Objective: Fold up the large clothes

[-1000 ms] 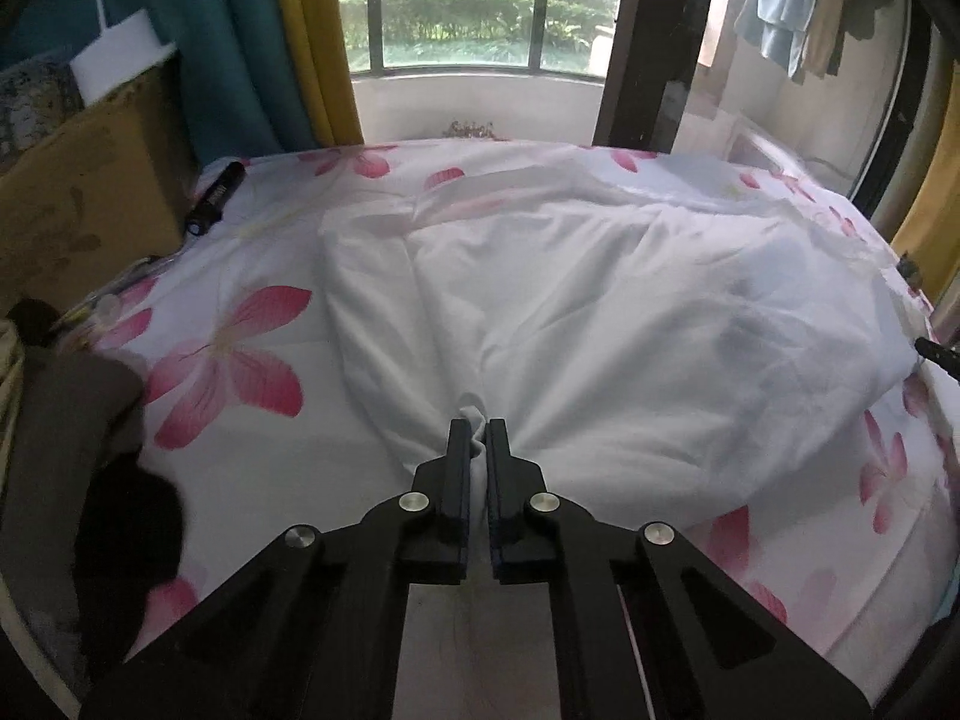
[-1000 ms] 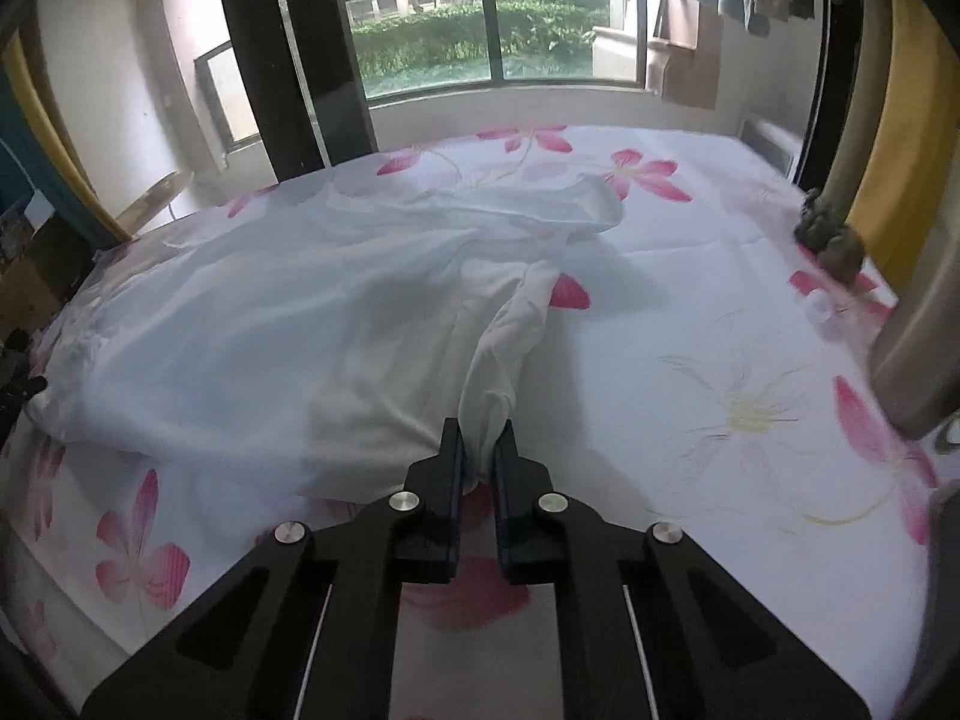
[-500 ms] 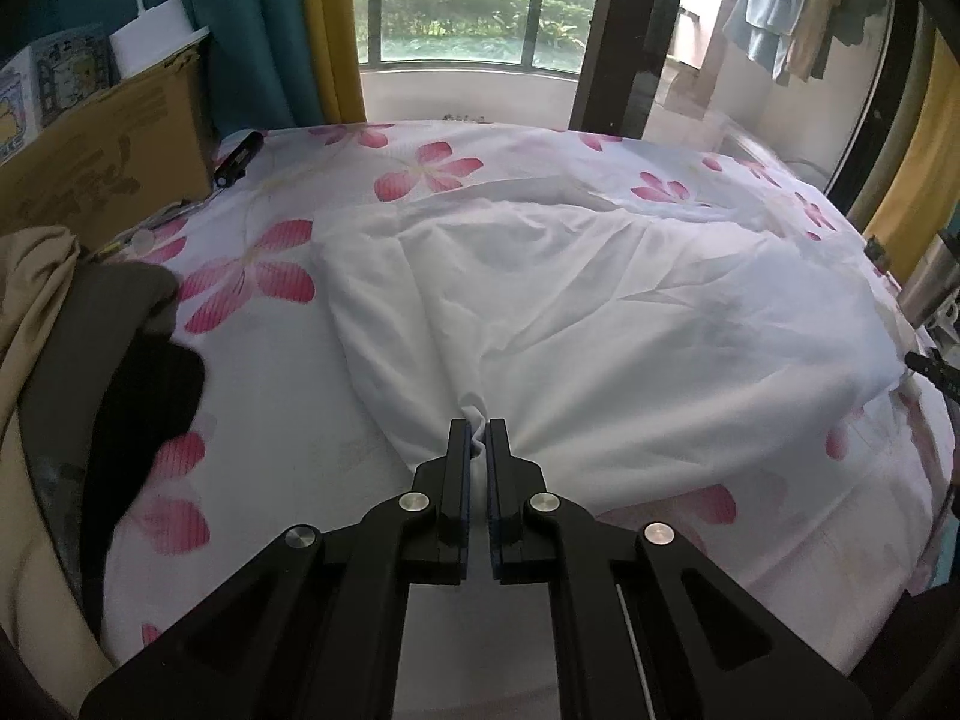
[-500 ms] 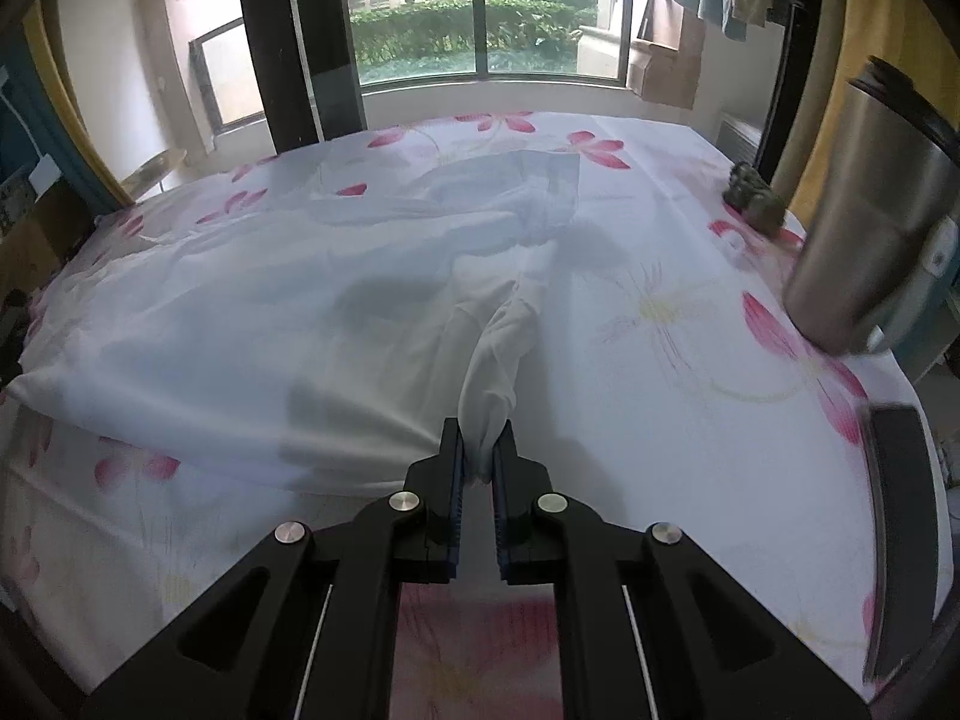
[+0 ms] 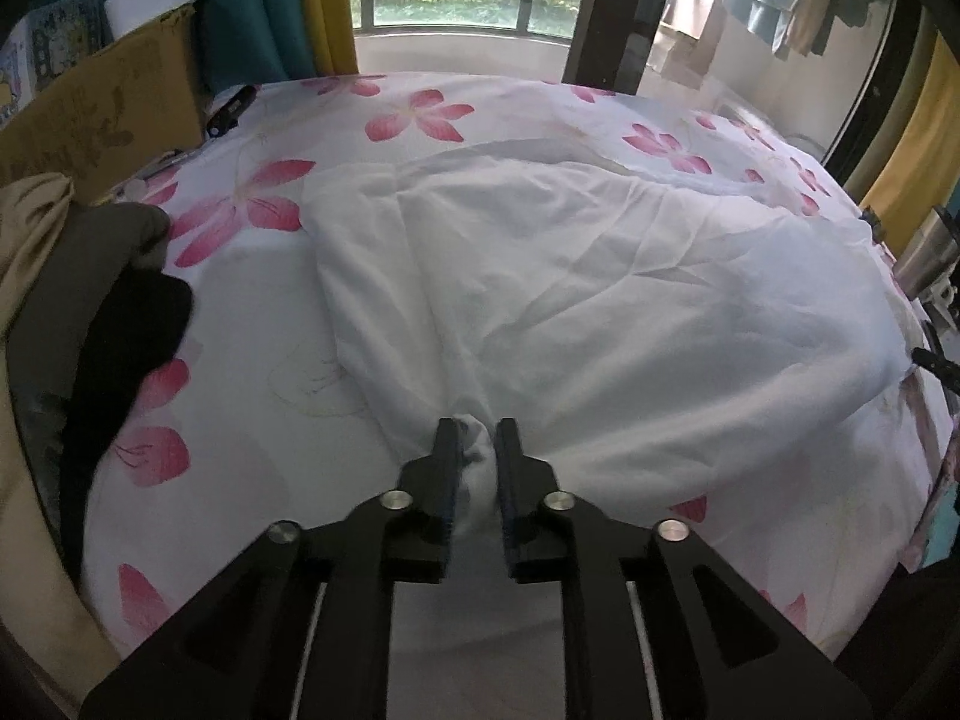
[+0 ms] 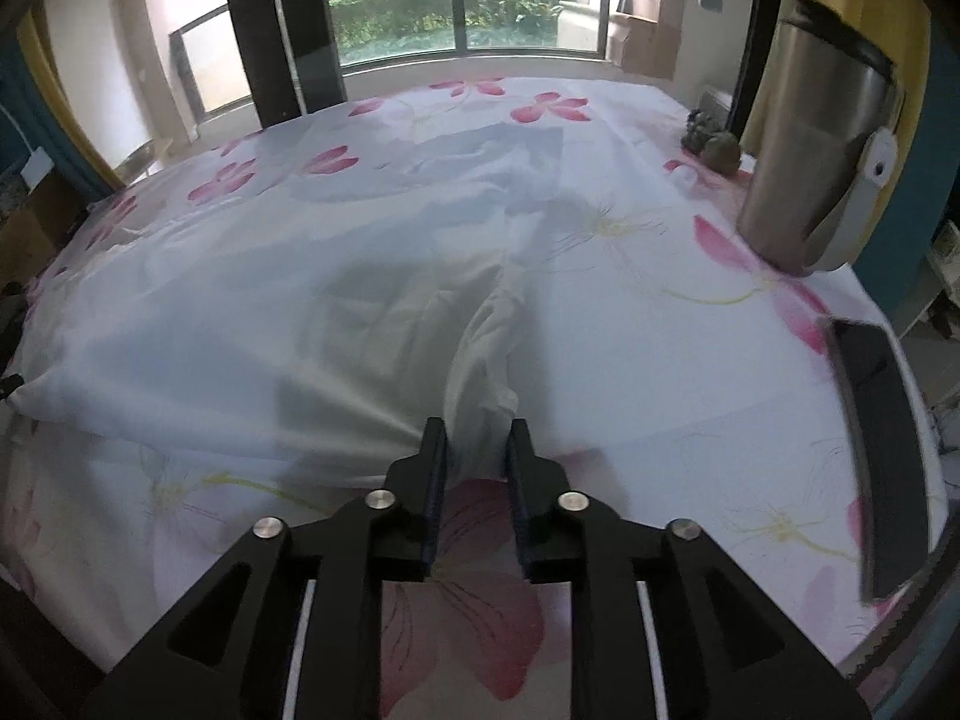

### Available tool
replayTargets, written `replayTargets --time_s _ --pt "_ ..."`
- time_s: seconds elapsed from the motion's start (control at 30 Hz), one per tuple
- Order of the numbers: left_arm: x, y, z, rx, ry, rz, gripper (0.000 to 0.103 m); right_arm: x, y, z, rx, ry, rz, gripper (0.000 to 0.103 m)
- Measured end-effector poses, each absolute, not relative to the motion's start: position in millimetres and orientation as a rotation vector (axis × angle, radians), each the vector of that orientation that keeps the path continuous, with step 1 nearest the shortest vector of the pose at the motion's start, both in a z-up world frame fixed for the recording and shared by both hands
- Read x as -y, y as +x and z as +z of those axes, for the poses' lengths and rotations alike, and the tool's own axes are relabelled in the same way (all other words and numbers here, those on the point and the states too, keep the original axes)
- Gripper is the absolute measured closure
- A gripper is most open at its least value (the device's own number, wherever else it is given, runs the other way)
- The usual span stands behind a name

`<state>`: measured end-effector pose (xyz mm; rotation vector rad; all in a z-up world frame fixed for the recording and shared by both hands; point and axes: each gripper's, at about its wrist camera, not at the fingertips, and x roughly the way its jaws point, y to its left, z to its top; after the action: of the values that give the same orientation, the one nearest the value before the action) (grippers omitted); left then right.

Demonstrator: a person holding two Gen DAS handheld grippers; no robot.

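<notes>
A large white garment lies spread and wrinkled over the flowered bedsheet. My left gripper is at its near left corner; the jaws are opening and a bunched tip of the cloth sits loosely between them. In the right wrist view the same garment stretches away to the left. My right gripper is at the near right corner, jaws also opening, with a hanging fold of cloth in the gap and the sheet showing beneath.
A pile of dark and beige clothes and a cardboard box line the bed's left side. A steel tumbler and a dark flat object sit at the right edge. A black torch lies far left.
Both grippers drew the garment's corners back toward the near edge of the bed, flattening it. Their jaws, shut on the cloth before, have now parted.
</notes>
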<state>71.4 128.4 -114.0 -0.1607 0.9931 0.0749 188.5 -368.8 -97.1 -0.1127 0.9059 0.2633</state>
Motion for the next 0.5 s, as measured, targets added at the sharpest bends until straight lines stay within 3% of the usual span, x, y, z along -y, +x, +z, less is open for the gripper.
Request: replayTargets --time_s 0.4,0.5 --pt "-122 114 -86 -0.917 -0.179 0.061 0.083 364 221 -67 -0.814 -0.148 0.205 0.081" --pt "-107 137 -86 -0.923 -0.154 0.026 0.075 348 240 -67 -0.809 -0.165 0.242 0.081"
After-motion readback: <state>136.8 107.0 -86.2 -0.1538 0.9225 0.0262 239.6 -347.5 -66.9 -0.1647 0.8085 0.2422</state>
